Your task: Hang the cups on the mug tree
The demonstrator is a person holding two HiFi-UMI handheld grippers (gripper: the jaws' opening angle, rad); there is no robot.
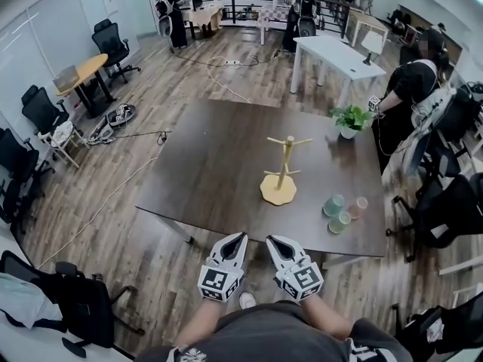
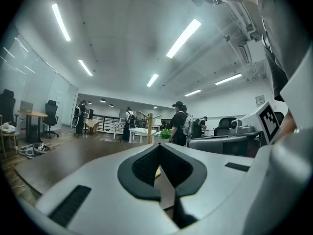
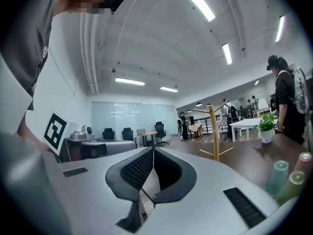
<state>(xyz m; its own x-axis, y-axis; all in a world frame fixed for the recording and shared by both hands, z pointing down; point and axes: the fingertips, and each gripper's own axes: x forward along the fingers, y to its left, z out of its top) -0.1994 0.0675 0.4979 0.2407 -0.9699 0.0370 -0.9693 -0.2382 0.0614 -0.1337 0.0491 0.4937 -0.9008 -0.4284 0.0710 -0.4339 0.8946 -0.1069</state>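
A wooden mug tree (image 1: 281, 173) with bare pegs stands on its round base in the middle of the dark table (image 1: 211, 164). Three cups lie near the table's right front corner: a teal one (image 1: 333, 204), a pale green one (image 1: 339, 222) and a pink one (image 1: 358, 206). My left gripper (image 1: 240, 237) and right gripper (image 1: 270, 240) hover side by side just off the near table edge, both shut with nothing in them. The right gripper view has the tree (image 3: 212, 131) ahead and the cups (image 3: 277, 177) low on the right. In the left gripper view the tree (image 2: 149, 126) stands far off.
A small potted plant (image 1: 350, 119) sits at the table's far right corner. Office chairs (image 1: 445, 210) crowd the right side and a bag on a chair (image 1: 79, 300) lies at the lower left. People stand by white tables (image 1: 332, 51) further back.
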